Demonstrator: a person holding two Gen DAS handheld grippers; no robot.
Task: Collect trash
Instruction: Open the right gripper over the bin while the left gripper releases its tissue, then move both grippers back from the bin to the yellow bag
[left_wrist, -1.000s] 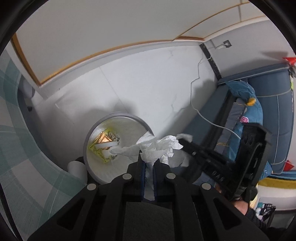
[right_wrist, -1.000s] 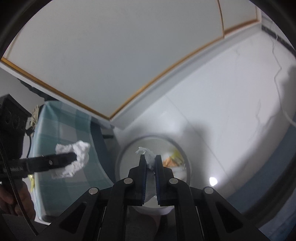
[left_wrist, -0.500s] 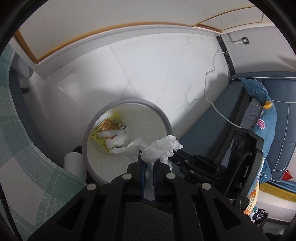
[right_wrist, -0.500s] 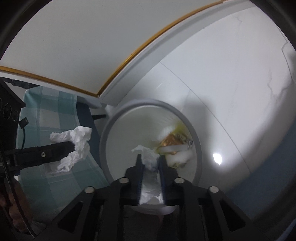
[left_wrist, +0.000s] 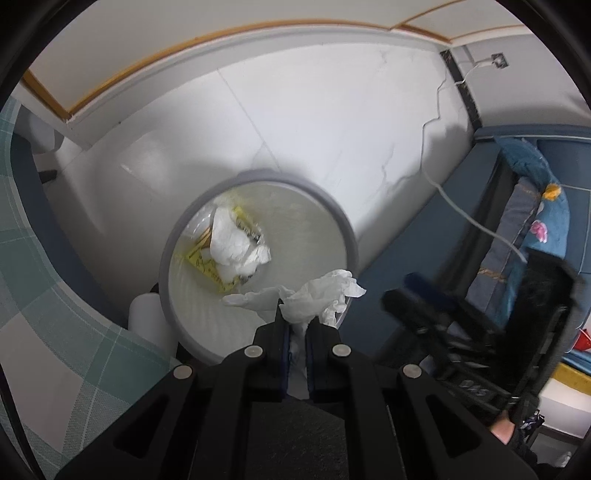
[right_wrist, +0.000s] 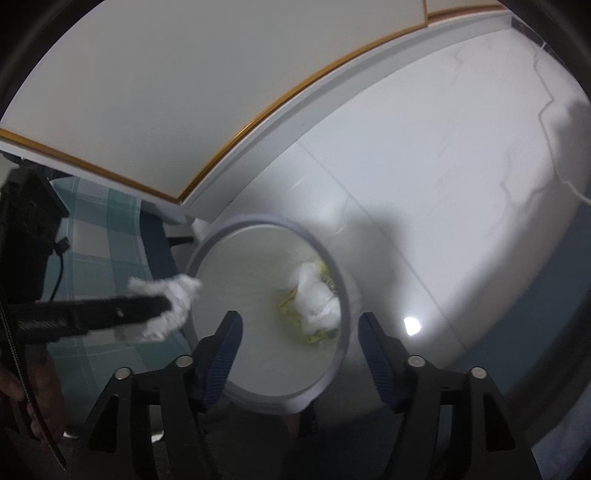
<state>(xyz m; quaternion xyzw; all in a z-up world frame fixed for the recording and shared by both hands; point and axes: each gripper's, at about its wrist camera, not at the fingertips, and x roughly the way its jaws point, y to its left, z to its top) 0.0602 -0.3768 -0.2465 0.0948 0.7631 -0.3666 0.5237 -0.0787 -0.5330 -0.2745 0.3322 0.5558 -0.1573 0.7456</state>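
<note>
- Pale tiled floor (left_wrist: 314, 122) under everything, white wall with a gold-edged skirting behind, checked teal cloth (left_wrist: 48, 295) at the far left, blue sofa (left_wrist: 535, 192) at the far right.
- Left gripper (left_wrist: 297, 317): pinched tight on a crumpled white tissue (left_wrist: 317, 291), tilted steeply down and hanging right over the near rim of the bin, presumably so the wad drops inside once let go.
- Same grip from the right wrist view: dark finger reaching in from the left, tissue (right_wrist: 170, 299) bunched at its tip, just at the bin's left rim.
- Round grey-rimmed bin (left_wrist: 347, 236), standing upright on the floor between cloth and sofa: pale inside, holding a white crumpled wad (left_wrist: 236, 243) atop a yellow printed wrapper (left_wrist: 207, 266), all lying against the far-left side of the bottom.
- Right gripper (right_wrist: 299, 347): spread wide directly above the bin (right_wrist: 332, 258), jaws just been opening, nothing between them; probably hovering there for a release straight into the mouth.
- Left-hand tissue not yet in.
</note>
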